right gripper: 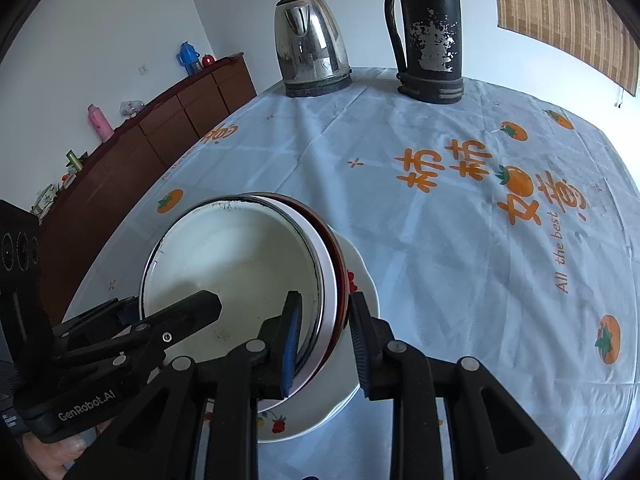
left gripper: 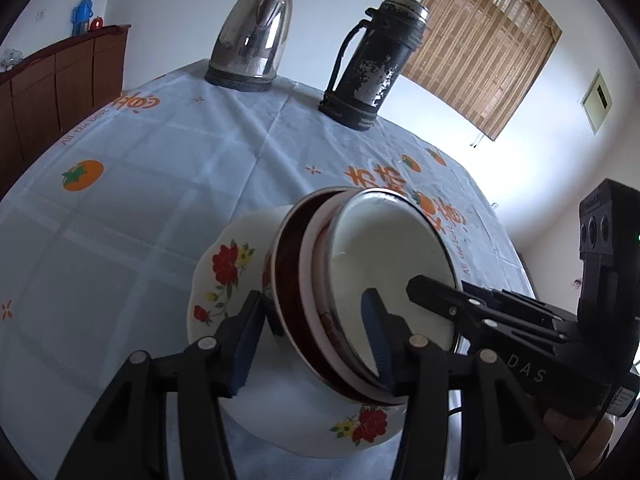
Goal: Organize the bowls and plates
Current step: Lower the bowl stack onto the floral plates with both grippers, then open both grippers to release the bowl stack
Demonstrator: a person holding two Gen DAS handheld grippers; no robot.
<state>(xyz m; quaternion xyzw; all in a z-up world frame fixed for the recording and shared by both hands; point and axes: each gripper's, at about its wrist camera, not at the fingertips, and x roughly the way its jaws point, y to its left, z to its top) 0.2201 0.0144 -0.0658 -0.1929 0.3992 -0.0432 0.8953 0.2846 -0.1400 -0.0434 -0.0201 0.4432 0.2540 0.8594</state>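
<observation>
A: Right gripper [right gripper: 325, 300] grip?
B: Clamped on the rims of the tilted, nested bowls [right gripper: 240, 264], over the plate [right gripper: 365, 280] on the table [right gripper: 440, 240].
A: Left gripper [left gripper: 312, 300]?
B: Loose, straddling the same rims, not pressing.

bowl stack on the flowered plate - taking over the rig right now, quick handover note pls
Left tool: open, straddling the stack's rim, no clear grip.
Right tool: shut on the opposite rim.
Things: white enamel bowl nested inside a pale bowl and a red bowl, tilted on the flowered plate.
Done: bowls nested on the plate.
Left: probably set the stack level, then let go.
</observation>
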